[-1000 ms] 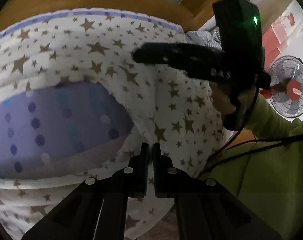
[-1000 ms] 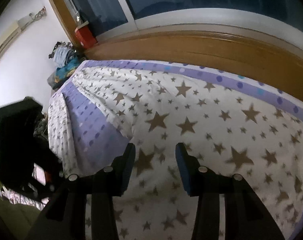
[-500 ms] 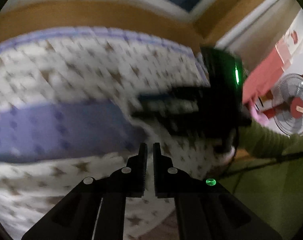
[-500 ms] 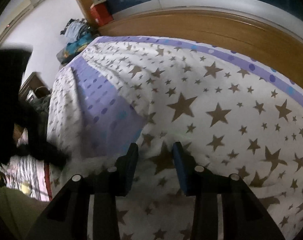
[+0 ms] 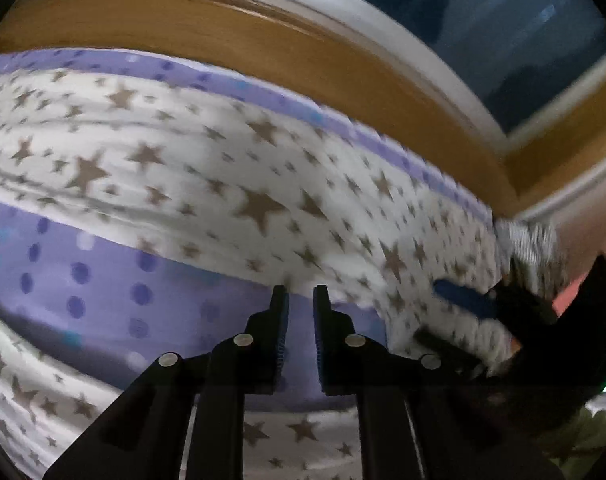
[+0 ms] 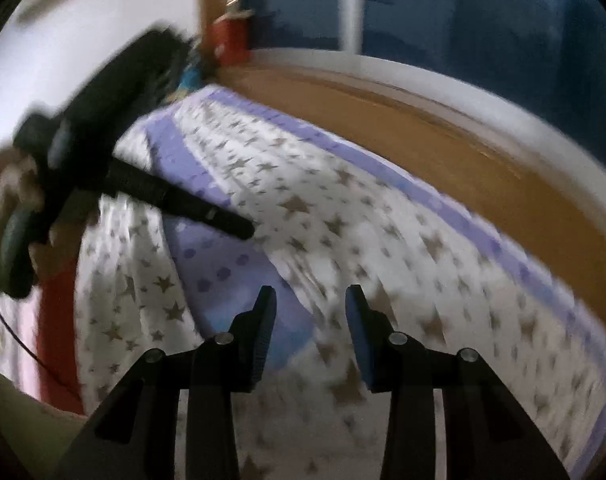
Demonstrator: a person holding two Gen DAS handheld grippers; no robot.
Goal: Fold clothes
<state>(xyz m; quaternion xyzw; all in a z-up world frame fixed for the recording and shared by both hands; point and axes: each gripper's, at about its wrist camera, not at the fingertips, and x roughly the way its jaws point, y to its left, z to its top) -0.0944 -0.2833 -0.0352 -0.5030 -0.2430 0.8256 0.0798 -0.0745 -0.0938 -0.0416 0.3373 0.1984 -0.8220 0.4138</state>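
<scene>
In the left wrist view, the left hand-held gripper sits at lower centre with its jaws opening to a narrow gap and nothing between them, probably letting go of the fold. The star-printed cover fills the middle of the frame, its purple dotted band turned over at lower left, lying on the bed. In the right wrist view, the right hand-held gripper hovers half open and empty at lower centre over the fold edge, apparently ready to take hold.
</scene>
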